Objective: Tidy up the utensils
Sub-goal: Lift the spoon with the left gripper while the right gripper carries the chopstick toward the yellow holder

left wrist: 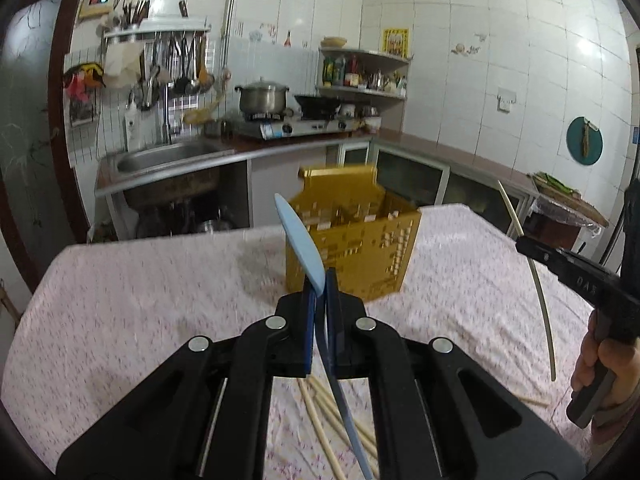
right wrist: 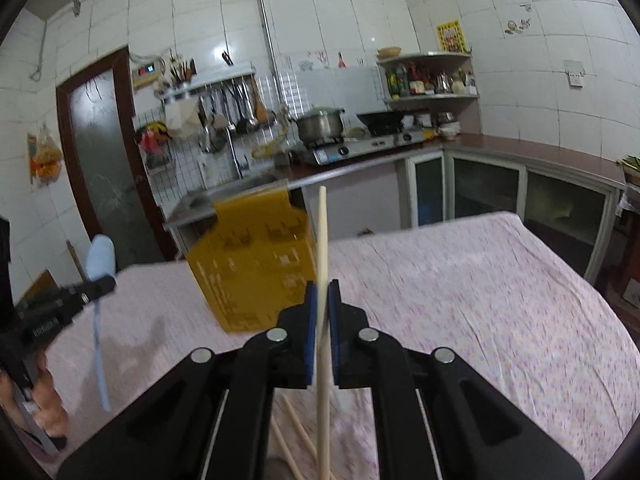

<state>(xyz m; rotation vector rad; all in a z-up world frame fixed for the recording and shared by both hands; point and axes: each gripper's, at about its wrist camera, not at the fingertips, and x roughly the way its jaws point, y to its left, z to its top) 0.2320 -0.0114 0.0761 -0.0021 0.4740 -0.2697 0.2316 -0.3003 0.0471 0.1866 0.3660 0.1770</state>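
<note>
The left gripper (left wrist: 320,292) is pinching a light blue spoon (left wrist: 300,240) between its jaws, the bowl pointing up and the handle hanging down below the fingers, above the table covered with a pink floral cloth (left wrist: 140,300). The right gripper (right wrist: 322,300) is clamping a pale wooden chopstick (right wrist: 322,240) nearly upright. Both are hovering just short of the yellow perforated utensil holder (left wrist: 360,240) standing on the cloth, while more chopsticks (left wrist: 320,408) are lying on the table beneath the grippers.
</note>
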